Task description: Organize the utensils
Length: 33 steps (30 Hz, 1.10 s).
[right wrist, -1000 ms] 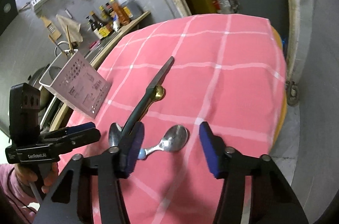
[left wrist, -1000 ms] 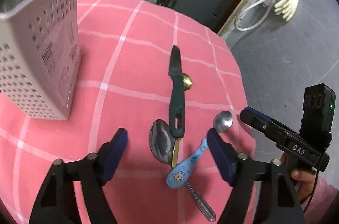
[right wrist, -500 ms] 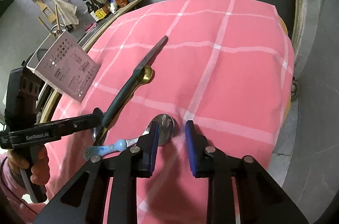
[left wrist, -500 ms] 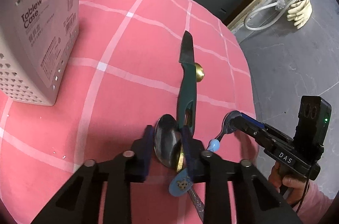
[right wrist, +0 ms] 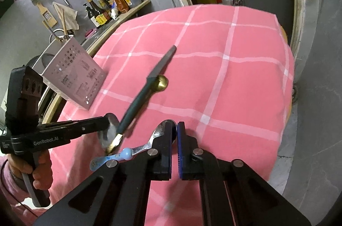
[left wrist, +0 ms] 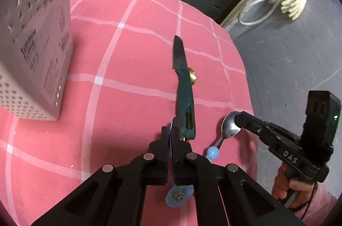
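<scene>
With my left tool (left wrist: 170, 138) clamped on the big spoon's bowl (left wrist: 171, 129) and my right tool (right wrist: 175, 132) clamped on the small spoon (right wrist: 161, 131), lifting could drag off the knife (left wrist: 184, 97) lying across them on the counter (left wrist: 128, 76).

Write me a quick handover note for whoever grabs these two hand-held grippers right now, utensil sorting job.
Left hand-held gripper: shut on the large metal spoon's bowl.
Right hand-held gripper: shut on the small spoon's bowl; its blue handle lies on the pink cloth.
Green-handled knife lies across a gold spoon, mid-table.
Perforated caddy stands to the left.
Done: both spoons gripped. Left: move every utensil into the caddy.
</scene>
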Available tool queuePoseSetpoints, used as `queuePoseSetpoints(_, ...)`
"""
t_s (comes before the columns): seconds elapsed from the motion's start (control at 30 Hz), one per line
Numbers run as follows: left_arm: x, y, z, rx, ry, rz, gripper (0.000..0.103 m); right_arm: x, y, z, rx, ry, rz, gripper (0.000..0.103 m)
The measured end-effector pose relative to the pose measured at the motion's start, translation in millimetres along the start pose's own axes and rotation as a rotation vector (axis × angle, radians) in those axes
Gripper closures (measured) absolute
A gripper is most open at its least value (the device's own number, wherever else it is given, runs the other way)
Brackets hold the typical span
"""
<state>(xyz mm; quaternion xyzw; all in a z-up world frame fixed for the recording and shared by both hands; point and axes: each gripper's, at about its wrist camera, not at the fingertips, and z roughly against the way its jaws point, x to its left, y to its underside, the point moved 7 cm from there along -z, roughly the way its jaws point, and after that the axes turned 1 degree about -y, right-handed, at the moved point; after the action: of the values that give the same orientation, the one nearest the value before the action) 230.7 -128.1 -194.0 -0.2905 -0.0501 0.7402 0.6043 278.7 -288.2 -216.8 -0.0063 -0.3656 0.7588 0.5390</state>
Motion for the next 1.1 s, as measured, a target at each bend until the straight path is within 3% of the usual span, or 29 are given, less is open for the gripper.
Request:
queuePoseSetpoints(0.33, -20, -8, 43, -0.085, -0.02, -0.137, 0.101, 31, -18, 76, -0.19, 0.13, 0.017, 0.101)
queuePoseSetpoints(0.53, -32, -21, 85, -0.199, -0.051, -0.246, 0.101, 56, -31, 122, -0.305, 0.239, 0.051, 0.101)
queuePoseSetpoints(0.77, -30, -47, 146, -0.328, -0.104, -0.295, 0.101, 89, -53, 167, -0.42, 0.342, 0.106, 0.1)
queuePoseSetpoints(1.1, -5, -92, 228, -0.522, -0.129, -0.288, 0.101, 162, -103, 201, -0.583, 0.344, 0.203, 0.101)
